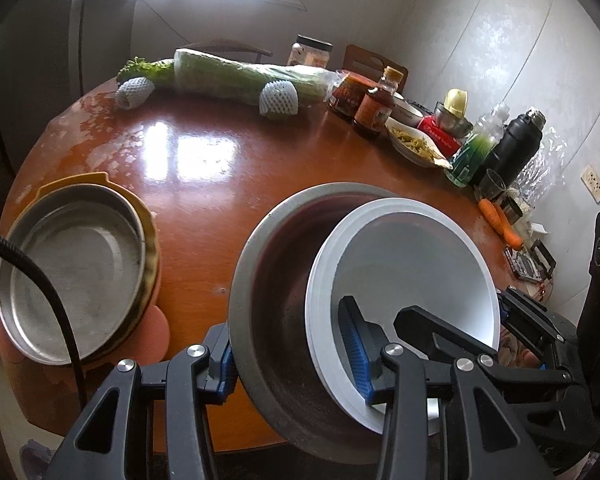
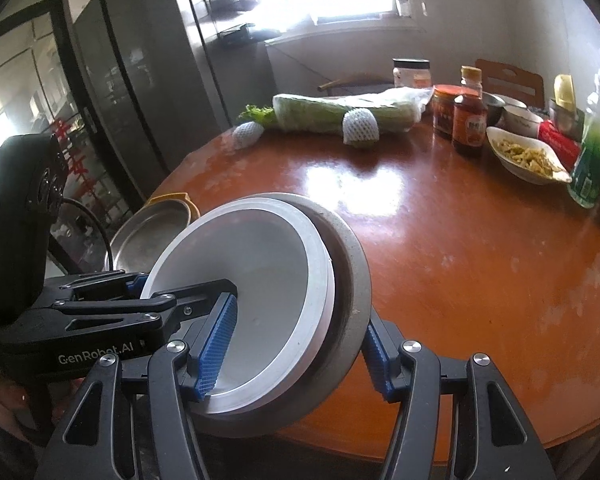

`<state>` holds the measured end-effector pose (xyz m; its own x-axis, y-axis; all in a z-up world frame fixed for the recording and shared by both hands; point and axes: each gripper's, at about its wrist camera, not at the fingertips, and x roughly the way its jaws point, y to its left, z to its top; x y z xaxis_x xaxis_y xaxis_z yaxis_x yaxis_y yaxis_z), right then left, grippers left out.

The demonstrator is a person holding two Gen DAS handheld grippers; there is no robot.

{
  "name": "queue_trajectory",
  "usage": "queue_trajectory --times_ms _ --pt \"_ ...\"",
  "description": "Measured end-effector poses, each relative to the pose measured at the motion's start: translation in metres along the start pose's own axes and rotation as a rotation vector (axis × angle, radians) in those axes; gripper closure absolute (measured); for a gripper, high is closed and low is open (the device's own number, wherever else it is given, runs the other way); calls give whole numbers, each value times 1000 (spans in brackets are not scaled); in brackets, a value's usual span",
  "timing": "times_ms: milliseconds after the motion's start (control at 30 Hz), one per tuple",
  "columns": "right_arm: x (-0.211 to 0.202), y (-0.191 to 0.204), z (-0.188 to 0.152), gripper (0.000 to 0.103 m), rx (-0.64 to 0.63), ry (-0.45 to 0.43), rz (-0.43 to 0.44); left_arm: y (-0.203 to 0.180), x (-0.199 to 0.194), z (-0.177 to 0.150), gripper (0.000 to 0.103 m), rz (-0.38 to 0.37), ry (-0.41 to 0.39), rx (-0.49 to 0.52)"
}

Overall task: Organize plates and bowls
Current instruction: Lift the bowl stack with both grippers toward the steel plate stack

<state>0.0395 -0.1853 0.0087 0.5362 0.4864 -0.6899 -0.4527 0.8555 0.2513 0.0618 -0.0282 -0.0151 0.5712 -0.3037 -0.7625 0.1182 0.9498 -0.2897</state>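
A stack of white bowls (image 1: 416, 272) sits tilted inside a large steel bowl (image 1: 276, 320) near the table's front edge. My left gripper (image 1: 292, 356) is shut on the steel bowl and the white bowls together, one finger outside the steel wall and one inside the white bowls. My right gripper (image 2: 296, 352) is shut on the same stack (image 2: 260, 272) from the other side, one blue pad inside the white bowl and one outside the steel bowl (image 2: 348, 320). A steel pan (image 1: 76, 280) rests on a yellow plate (image 1: 148, 236) at the left.
The round orange table (image 1: 220, 160) carries a wrapped cabbage (image 1: 244, 76), sauce jars (image 1: 376, 112), a dish of food (image 1: 416, 144), a green bottle (image 1: 476, 148), a black flask (image 1: 516, 140) and carrots (image 1: 500, 220) along its far and right sides. A fridge (image 2: 140, 92) stands at the left.
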Motion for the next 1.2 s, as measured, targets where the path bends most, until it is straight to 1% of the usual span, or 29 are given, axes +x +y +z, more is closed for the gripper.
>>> queue_trajectory --times_ms 267,600,733,1200 --pt "0 20 10 41 -39 -13 14 15 -17 2 59 19 -36 -29" --pt "12 46 24 42 -82 -15 45 41 -32 6 59 46 -70 -63" --pt "19 57 29 42 -94 -16 62 54 -38 8 59 69 -86 -78" --pt "51 98 47 42 -157 2 108 100 -56 7 59 111 -120 -135"
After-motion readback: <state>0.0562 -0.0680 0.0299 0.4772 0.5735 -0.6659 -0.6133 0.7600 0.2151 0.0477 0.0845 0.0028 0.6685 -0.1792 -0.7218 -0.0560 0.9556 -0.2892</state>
